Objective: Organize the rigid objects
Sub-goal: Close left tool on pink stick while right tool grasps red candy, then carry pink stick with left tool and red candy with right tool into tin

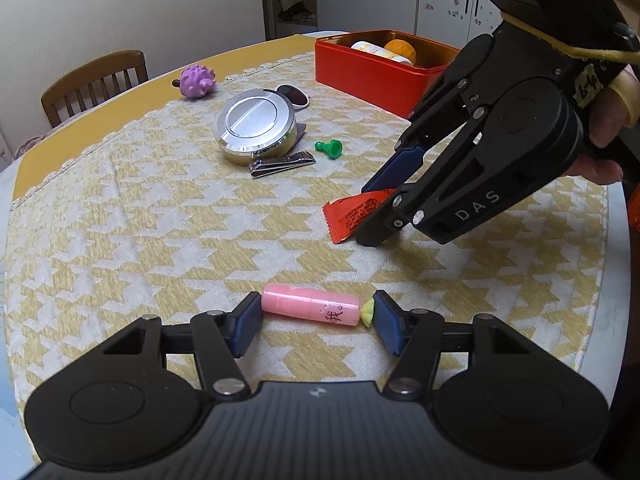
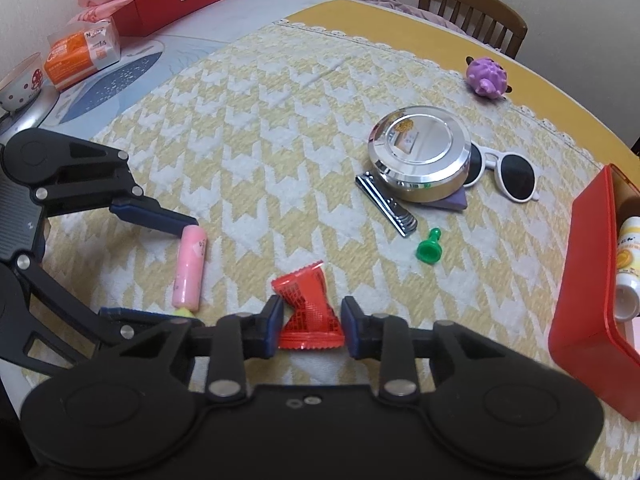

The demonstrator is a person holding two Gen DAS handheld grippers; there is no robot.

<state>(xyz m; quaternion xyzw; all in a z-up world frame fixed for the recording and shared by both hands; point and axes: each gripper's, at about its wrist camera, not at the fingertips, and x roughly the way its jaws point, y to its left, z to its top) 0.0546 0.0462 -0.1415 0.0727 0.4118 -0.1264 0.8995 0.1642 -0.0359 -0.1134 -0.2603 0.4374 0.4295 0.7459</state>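
The pink plastic cylinder with a yellow-green end [image 1: 311,310] lies on the yellow-and-white houndstooth cloth [image 1: 160,216], spanned end to end by the left gripper [image 1: 316,320], whose pads touch both ends. At its two o'clock, the right gripper [image 2: 310,322] clamps the crinkled red foil sachet [image 2: 307,308]. Both should lift straight, grips firm, toward the red metal tin [image 1: 376,74] at one o'clock.

Left gripper [image 1: 316,322] fingers clasping pink tube [image 1: 310,310] lengthwise, right gripper [image 1: 374,216] pinching red packet [image 1: 354,216]
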